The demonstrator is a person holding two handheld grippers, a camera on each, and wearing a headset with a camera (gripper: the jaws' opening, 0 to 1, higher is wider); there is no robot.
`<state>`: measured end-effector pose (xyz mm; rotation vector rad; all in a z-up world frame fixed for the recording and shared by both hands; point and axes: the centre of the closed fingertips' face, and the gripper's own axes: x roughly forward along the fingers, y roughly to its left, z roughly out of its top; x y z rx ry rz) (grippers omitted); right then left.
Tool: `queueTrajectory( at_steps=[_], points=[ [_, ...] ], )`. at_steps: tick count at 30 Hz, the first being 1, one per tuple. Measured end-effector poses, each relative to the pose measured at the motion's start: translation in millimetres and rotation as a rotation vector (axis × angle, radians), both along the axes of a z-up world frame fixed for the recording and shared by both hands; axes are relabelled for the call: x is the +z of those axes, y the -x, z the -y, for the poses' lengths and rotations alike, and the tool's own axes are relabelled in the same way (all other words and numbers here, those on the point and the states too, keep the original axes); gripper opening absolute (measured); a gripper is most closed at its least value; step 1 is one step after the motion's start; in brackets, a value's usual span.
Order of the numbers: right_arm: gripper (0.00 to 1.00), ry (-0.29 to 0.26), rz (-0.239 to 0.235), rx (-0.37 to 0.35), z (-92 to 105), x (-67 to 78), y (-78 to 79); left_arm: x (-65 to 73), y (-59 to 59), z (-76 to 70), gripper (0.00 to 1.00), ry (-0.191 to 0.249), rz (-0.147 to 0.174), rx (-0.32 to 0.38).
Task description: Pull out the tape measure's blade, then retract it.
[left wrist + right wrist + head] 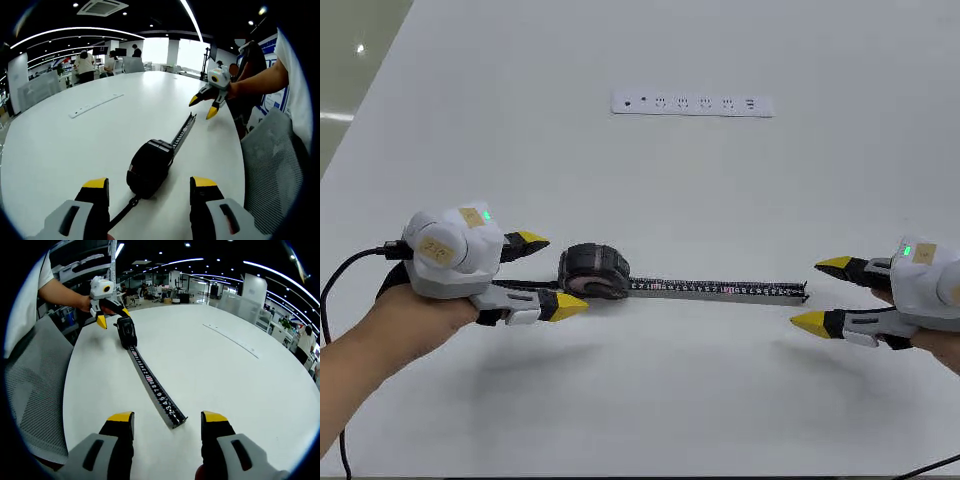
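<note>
A black tape measure case lies on the white table, its blade pulled out to the right and lying flat, ending at a hook. My left gripper is open just left of the case, jaws apart on either side of its rear, not touching it; the case sits just beyond the yellow tips of this gripper. My right gripper is open, a short way right of the blade's end. The blade end lies between and just ahead of its jaws, free.
A white power strip lies at the far middle of the table. A black cord trails from the left gripper off the near left edge. A grey mesh chair stands by the table's edge; people sit at desks in the background.
</note>
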<state>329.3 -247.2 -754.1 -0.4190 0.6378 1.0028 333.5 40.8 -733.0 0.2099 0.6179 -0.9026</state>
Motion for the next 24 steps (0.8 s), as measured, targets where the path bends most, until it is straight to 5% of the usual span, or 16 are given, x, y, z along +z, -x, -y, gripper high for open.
queueTrajectory(
  at_steps=[13, 24],
  points=[
    [0.59, -0.05, 0.029, -0.091, -7.4, 7.0, 21.2, 11.1, 9.8, -17.8, 0.7, 0.048, 0.016, 0.119],
    [0.67, -0.09, 0.044, -0.143, -10.1, 17.0, 32.0, 9.5, 32.2, -23.4, 0.74, 0.051, 0.039, 0.161]
  ],
)
